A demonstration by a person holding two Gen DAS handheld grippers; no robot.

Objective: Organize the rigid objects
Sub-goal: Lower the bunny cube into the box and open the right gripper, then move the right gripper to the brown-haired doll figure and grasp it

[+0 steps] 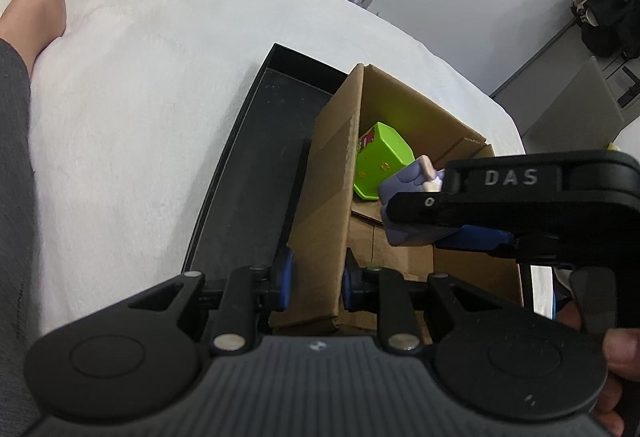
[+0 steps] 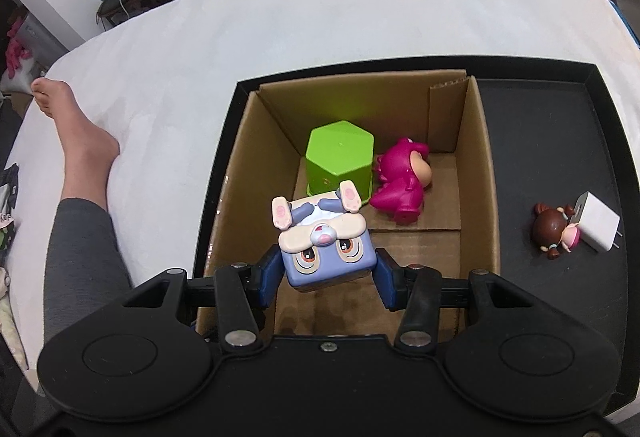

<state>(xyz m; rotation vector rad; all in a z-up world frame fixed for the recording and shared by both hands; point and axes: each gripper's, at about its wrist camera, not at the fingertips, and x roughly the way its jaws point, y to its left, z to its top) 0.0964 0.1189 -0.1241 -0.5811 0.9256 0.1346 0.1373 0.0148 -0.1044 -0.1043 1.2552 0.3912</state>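
Right gripper [image 2: 326, 279] angled steeply down, clamping rabbit toy [image 2: 320, 237], above cardboard box [image 2: 476, 173]

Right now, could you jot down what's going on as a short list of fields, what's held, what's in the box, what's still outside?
Left gripper: clamped on the cardboard box wall
Right gripper: holding a blue rabbit toy upside down above the box
In the box: green hexagonal container, pink figure lying beside it
Outside the box, on the black tray: brown-haired doll, white charger, touching
Underneath: white bed cover
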